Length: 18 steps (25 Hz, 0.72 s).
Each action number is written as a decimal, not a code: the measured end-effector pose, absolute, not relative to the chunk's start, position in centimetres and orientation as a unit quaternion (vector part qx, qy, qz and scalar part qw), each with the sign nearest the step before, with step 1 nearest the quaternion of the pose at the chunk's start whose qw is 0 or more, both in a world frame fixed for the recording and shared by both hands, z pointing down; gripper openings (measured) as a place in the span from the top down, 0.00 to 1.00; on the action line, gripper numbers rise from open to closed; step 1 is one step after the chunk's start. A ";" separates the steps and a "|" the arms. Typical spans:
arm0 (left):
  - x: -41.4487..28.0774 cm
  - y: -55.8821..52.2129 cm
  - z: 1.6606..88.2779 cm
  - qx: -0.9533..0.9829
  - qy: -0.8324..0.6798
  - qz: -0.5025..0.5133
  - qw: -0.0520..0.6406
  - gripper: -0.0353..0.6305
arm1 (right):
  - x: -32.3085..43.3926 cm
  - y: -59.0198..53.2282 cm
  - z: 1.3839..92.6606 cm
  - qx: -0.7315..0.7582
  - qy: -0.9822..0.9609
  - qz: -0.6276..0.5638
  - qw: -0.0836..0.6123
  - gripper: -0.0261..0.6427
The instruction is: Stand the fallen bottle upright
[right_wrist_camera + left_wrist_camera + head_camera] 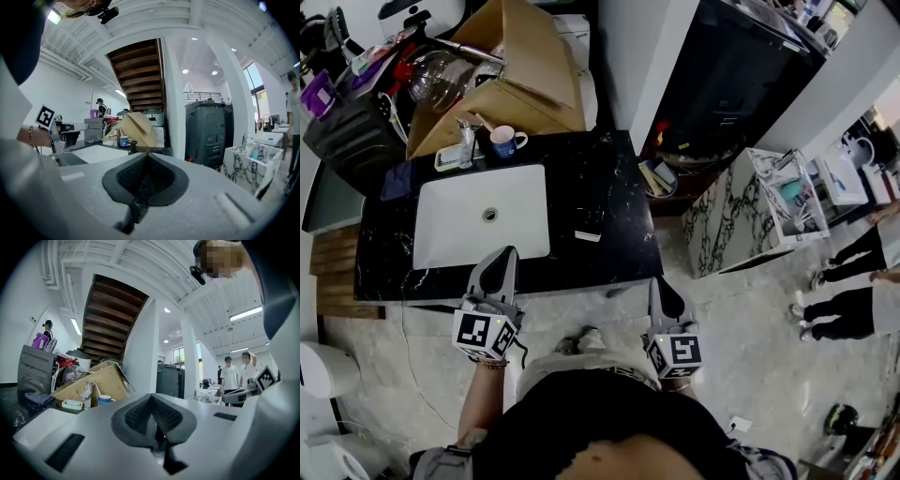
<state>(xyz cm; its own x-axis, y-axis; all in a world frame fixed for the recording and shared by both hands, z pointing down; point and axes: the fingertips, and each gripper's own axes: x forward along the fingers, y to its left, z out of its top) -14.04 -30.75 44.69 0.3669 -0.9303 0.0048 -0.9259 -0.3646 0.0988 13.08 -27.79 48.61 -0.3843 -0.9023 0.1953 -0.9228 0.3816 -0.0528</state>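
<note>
L tongs (507, 255) + R tongs (662, 283) shut, empty, nr counter (614, 178)

Black countertop (600, 178), thin white veining. Plain white sink (441, 234). Tan cardboard box (534, 66). Blue-and-white mug (504, 142). Pale grey left gripper (506, 253) and right gripper (660, 283), with black textured pads and cubes patterned in black-and-white squares. Pale grey floor (750, 319), faintly veined. White side cabinet (722, 225), dark marble veins. Dark brown stair underside (112, 310).
</note>
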 end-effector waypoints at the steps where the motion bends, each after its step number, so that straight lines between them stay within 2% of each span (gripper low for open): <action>1: -14.0 -30.7 44.9 0.825 -0.563 -0.028 0.047 0.94 | 13.1 -27.8 48.6 0.551 -0.828 0.076 0.067 0.96; 18: -13.2 -28.8 47.9 0.813 -0.575 -0.002 0.089 0.94 | 13.0 -29.0 48.0 0.540 -0.837 0.063 0.059 0.96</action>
<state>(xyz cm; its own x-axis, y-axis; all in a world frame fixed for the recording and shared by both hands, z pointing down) -13.22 -28.85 47.86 0.3389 -0.9357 0.0982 -0.9349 -0.3232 0.1470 13.04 -28.99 47.95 -0.4096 -0.8967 0.1676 -0.9117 0.4086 -0.0419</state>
